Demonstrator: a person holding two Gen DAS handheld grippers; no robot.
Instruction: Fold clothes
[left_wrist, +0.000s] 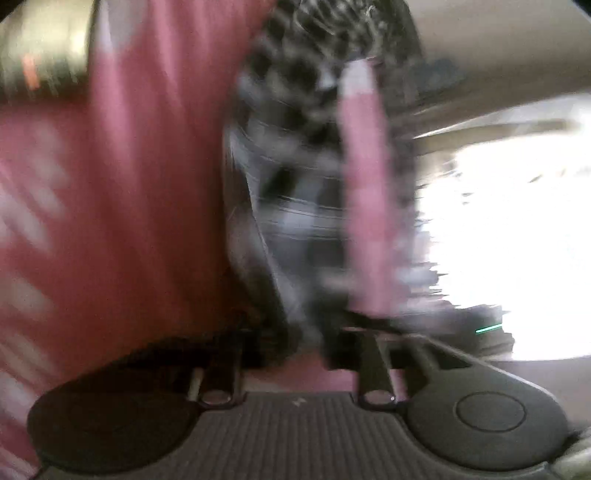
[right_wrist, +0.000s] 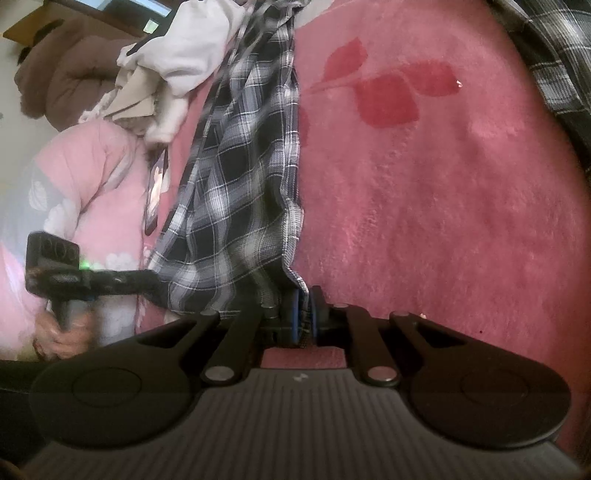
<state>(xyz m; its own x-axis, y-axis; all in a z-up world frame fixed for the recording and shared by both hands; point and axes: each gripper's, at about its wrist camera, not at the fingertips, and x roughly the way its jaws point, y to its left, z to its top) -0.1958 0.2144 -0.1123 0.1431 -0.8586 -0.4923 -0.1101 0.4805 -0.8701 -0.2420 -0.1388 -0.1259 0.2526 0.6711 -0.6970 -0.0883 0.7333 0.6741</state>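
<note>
A black, grey and white plaid shirt (right_wrist: 240, 177) hangs stretched over a pink fleece blanket (right_wrist: 424, 206). My right gripper (right_wrist: 302, 314) is shut on the shirt's lower edge, cloth pinched between its blue pads. My left gripper (right_wrist: 155, 280) shows at the left of the right wrist view, its fingers reaching into the shirt's other corner, seemingly holding it. The left wrist view is heavily blurred: plaid cloth (left_wrist: 295, 177) lies right in front of the left gripper (left_wrist: 295, 343), with the pink blanket (left_wrist: 110, 221) to the left. Its fingertips are hidden.
A pile of white and beige clothes (right_wrist: 177, 62) lies at the top left of the blanket. A brown padded garment (right_wrist: 62, 85) sits behind it. A pink patterned quilt (right_wrist: 85, 192) is at the left. More plaid cloth (right_wrist: 554, 66) shows at the top right.
</note>
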